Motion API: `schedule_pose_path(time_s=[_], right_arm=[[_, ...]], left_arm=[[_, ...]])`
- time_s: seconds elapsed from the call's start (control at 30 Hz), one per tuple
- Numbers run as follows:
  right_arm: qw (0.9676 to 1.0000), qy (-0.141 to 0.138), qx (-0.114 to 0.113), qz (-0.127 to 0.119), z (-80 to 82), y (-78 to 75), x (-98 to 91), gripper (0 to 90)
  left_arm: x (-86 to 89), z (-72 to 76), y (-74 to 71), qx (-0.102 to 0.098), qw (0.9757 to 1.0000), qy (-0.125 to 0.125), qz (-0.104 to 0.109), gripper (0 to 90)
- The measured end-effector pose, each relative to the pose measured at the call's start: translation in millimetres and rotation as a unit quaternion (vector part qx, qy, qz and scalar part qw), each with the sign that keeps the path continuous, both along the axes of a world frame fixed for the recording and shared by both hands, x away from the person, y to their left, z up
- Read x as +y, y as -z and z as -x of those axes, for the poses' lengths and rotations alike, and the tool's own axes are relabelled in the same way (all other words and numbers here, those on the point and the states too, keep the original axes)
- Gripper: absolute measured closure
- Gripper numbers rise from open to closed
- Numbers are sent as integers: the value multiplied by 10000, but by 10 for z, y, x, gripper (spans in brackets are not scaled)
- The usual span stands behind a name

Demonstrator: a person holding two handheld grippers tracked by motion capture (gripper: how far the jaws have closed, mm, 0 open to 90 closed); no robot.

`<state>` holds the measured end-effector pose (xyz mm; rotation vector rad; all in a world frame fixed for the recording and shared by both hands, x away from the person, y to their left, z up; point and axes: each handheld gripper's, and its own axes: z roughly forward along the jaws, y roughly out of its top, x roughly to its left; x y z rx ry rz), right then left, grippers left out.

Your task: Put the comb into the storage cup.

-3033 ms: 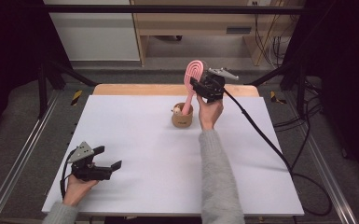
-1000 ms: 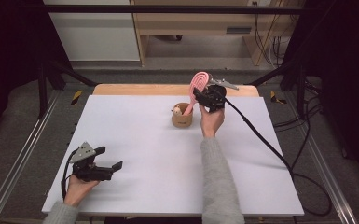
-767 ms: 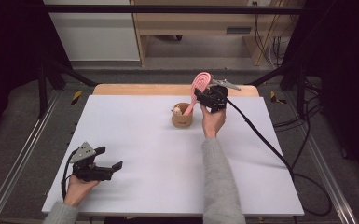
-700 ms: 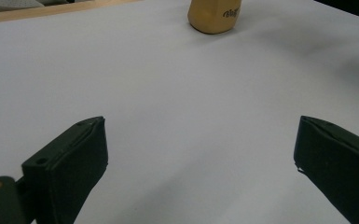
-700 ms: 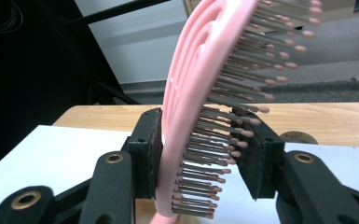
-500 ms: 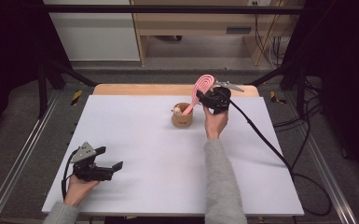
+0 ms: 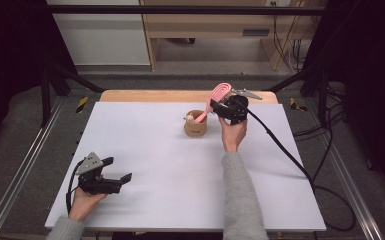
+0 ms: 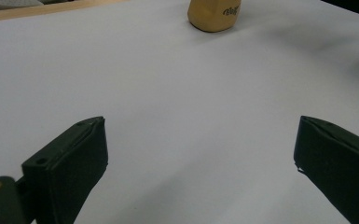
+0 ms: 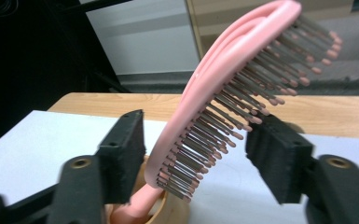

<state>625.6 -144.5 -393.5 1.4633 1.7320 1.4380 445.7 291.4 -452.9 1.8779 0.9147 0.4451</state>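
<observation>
A pink hairbrush stands handle-down in a small wooden cup at the back middle of the white table, leaning to the right. My right gripper is level with the brush head. In the right gripper view the brush sits between the jaws, bristles facing the right jaw. The jaws have just been opening and do not press on it. The cup's rim shows below. My left gripper rests open at the front left. Its view, the left gripper, looks over bare table toward the cup.
A wooden strip runs along the table's back edge. The right gripper's black cable trails off the right side. Black frame posts and metal rails flank the table. A wooden cabinet stands behind it.
The right hand brought the brush down so its handle sits in the cup, and the brush tipped from upright to leaning right. The right jaws spread apart. The left gripper stayed put.
</observation>
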Motion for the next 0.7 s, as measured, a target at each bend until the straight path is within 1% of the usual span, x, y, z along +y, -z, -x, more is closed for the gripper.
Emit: schedule_pose_path(time_s=[0.03, 0.13, 0.27, 0.33, 0.37, 0.43, 0.47, 0.5, 0.53, 0.57, 0.6, 0.67, 0.7], right_arm=[[10000, -18, -68, 34, 18, -2, -1, 347], [9998, -87, -160, 99, 65, -17, -14, 293], [9988, -213, -434, 46, 143, -17, -83, 222], [9986, -268, -429, 119, 177, -27, -112, 176], [9981, -343, -470, 181, 202, -28, -122, 152], [9965, -425, -654, 287, 258, -22, -143, 126], [9957, -453, -759, 292, 291, -18, -157, 110], [9952, -512, -795, 246, 320, -17, -173, 93], [9950, -584, -781, 203, 343, -12, -188, 77], [9952, -653, -699, 223, 362, -11, -200, 64], [9947, -723, -658, 305, 380, -12, -207, 43], [9933, -832, -666, 458, 431, -15, -215, 27], [9929, -852, -680, 477, 462, -20, -215, 21]], left_arm=[[0, 0, 0, 0, 10000, -1, 0, 27], [-1, 0, 0, 1, 10000, 0, 1, 27], [-2, -1, 3, 1, 10000, -13, 11, 27], [-2, -3, 6, 10, 10000, -9, -8, 27], [-3, -3, 8, 13, 10000, -12, -4, 27], [-10, -3, 12, 8, 10000, -24, -9, 27], [-12, -3, 14, 9, 10000, -23, -22, 27], [-13, -6, 17, 8, 10000, -22, -41, 27], [-12, -8, 20, 15, 10000, -27, -55, 27], [-11, -9, 22, 21, 10000, -32, -56, 27], [-12, -9, 25, 24, 10000, -30, -54, 27], [-17, -9, 26, 21, 10000, -28, -68, 27], [-20, -9, 27, 23, 10000, -25, -65, 27]])
